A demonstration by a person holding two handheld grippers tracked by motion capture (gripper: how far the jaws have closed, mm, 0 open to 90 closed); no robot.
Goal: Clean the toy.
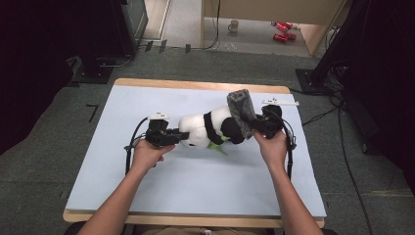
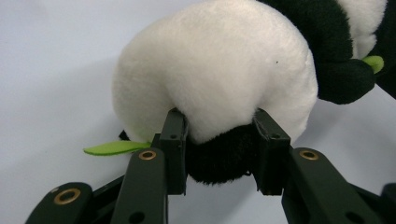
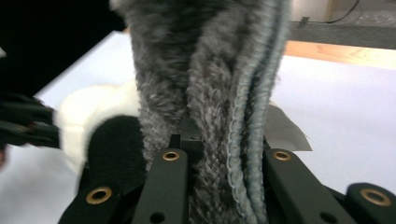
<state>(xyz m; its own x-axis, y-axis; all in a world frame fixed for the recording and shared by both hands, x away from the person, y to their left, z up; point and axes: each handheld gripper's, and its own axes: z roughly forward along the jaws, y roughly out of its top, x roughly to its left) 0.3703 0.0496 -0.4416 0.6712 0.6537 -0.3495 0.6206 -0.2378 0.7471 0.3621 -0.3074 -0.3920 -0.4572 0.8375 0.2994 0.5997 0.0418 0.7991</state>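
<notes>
A black-and-white plush panda [image 1: 211, 128] lies on its side in the middle of the pale blue table [image 1: 147, 186]. My left gripper [image 1: 182, 136] is shut on the panda's rear end; in the left gripper view the pads press into the black and white fur [image 2: 219, 116]. My right gripper [image 1: 254, 128] is shut on a grey fuzzy cloth piece [image 1: 241, 111] that stands up over the panda's head. In the right gripper view the grey cloth [image 3: 210, 93] with its knitted edge runs up from between the jaws, with the panda [image 3: 102, 130] at the left.
A green felt leaf [image 2: 114, 148] sticks out under the panda. A white strip [image 1: 280, 103] lies near the table's far right corner. Beyond the table are black stands [image 1: 98, 63], a mug [image 1: 234, 25] and red cans [image 1: 283, 30] on the floor.
</notes>
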